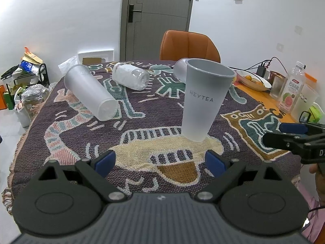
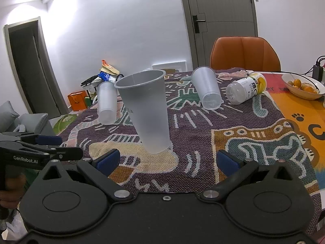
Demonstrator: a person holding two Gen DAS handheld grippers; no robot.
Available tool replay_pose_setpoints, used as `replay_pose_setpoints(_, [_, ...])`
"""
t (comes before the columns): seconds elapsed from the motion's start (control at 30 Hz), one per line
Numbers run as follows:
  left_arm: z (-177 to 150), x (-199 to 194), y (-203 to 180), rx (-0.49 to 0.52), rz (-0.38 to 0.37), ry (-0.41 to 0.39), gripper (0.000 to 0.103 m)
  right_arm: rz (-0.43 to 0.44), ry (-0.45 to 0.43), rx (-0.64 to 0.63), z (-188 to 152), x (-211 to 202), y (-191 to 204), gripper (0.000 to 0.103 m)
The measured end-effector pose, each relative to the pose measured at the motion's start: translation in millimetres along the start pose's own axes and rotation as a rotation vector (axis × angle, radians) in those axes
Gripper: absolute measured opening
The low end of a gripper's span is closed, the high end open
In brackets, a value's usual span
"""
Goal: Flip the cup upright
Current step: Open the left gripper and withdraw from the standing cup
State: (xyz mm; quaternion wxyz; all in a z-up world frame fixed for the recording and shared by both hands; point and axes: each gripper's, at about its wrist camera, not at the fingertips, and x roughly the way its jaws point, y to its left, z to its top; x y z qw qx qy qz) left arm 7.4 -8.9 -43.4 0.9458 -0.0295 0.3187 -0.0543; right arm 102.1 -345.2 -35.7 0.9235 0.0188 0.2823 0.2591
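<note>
Both grippers hover low over the table with nothing held. Left gripper [image 1: 160,161] has its blue-padded fingers spread wide, black plastic linkages splayed to either side; right gripper [image 2: 167,161] is spread just as wide, and its side profile shows at 3 o'clock in the left wrist view.

Just beyond the left fingertips, at 12 o'clock, the frosted cup [image 1: 205,99] stands mouth-up on its narrow base, apart from both pads. It is translucent grey plastic, tapered, with a rolled rim and faint "HEYTEA" lettering. From the right wrist view the same cup [image 2: 145,111] sits at 11 o'clock of that gripper, between the two tools.

It stands on a woven blanket [image 1: 81,140], coarse-knit, purple ground with cream, teal, pink and mustard cartoon figures, fringed along its left edge.

At 10 o'clock from the left gripper a second frosted cup [image 1: 91,92] lies on its side, base toward the camera. At 11 o'clock a clear bottle [image 1: 131,77] with a white label also lies down. A third cup [image 1: 180,69] lies partly hidden behind the standing one.

At 2 o'clock, on bare orange tablecloth, are a white bowl of oranges [image 1: 254,80], a juice bottle [image 1: 292,89] with a pink fruit label, and black cables. An orange padded chair [image 1: 189,44] stands behind the table before a grey door [image 1: 156,18].
</note>
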Motion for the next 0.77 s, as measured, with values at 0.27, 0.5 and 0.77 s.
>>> replay_pose_setpoints(0.27, [0.0,0.0,0.6,-0.004,0.002,0.002,0.094,0.0,-0.003,0.005,-1.0,-0.2,-1.1,0.103])
replay_pose_setpoints(0.5, [-1.2,-0.6,0.2,-0.003,-0.007,-0.002,0.094,0.002,0.002,0.006,-1.6,1.3,-1.2,0.103])
replay_pose_setpoints(0.77, [-2.1,-1.0,-4.7,0.018,-0.013,-0.007,0.094,0.005,0.005,0.008,-2.1,2.4,-2.0,0.103])
